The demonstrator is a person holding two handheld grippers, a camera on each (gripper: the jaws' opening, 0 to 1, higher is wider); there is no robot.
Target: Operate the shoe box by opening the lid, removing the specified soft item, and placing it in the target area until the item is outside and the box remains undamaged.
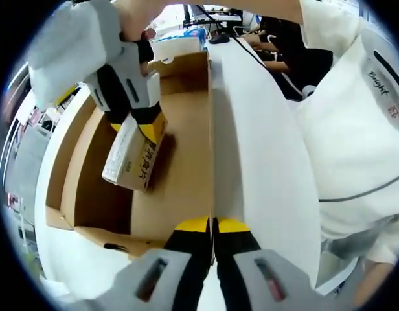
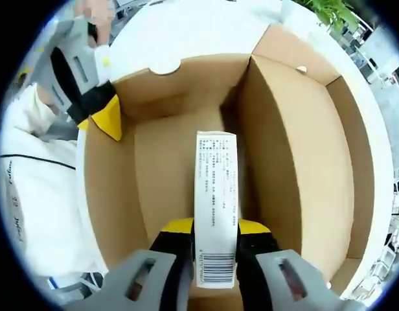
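right gripper view: right hand-held gripper (image 2: 214, 243) clamps the pack (image 2: 216, 201) lengthwise inside the box (image 2: 284, 162); left hand-held gripper (image 1: 212, 227) pinches the box wall, so lifting falls to the right

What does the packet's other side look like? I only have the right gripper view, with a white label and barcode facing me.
Observer: In the left gripper view the packet shows a yellow edge with dark print, pinched by the right gripper.
Operator: Is it lying on the floor of the box?
Observer: It hangs tilted, and its shadow falls on the shoe box floor beside it. I cannot tell whether its lowest corner touches.
Operator: And the left gripper?
Observer: The left gripper has its jaws shut on the box's upright edge, brown inside, white outside.
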